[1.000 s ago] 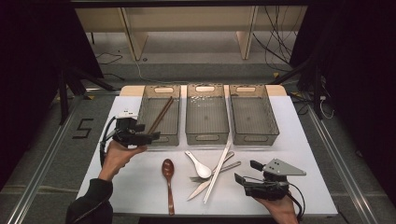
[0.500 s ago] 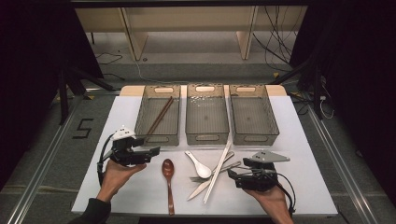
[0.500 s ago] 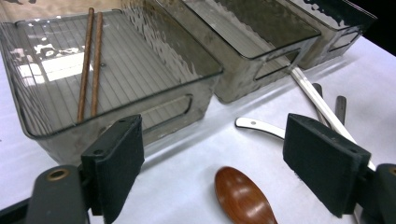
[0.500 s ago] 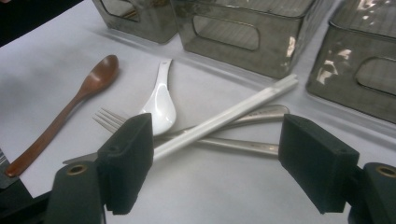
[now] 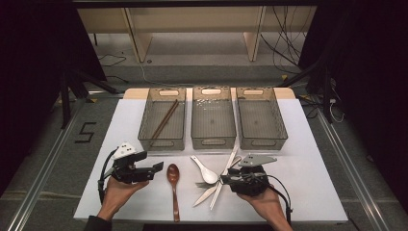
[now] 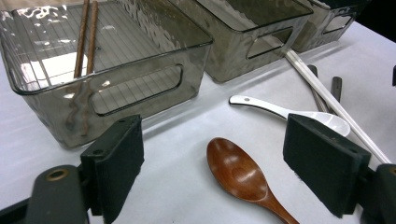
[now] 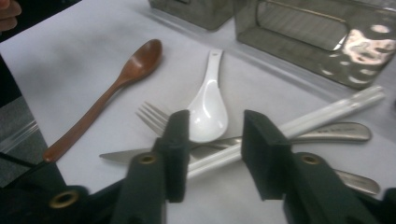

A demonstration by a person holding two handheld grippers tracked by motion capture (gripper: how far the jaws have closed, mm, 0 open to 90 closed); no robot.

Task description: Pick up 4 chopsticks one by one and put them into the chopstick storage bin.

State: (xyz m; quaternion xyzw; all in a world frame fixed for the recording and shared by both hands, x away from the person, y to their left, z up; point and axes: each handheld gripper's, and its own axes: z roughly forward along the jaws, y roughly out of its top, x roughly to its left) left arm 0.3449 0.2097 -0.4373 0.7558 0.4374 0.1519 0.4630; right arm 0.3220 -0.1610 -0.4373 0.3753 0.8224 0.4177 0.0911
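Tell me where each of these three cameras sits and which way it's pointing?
High view: above the person's side, facing forward and down on the table; both hands show, with the left gripper and right gripper.
Left gripper view: rides the left gripper, facing the wooden spoon and the bin with chopsticks; its open jaws show.
Right gripper view: rides the right gripper, jaws astride the white chopsticks.
Shared: wooden spoon and white spoon appear in both gripper views.
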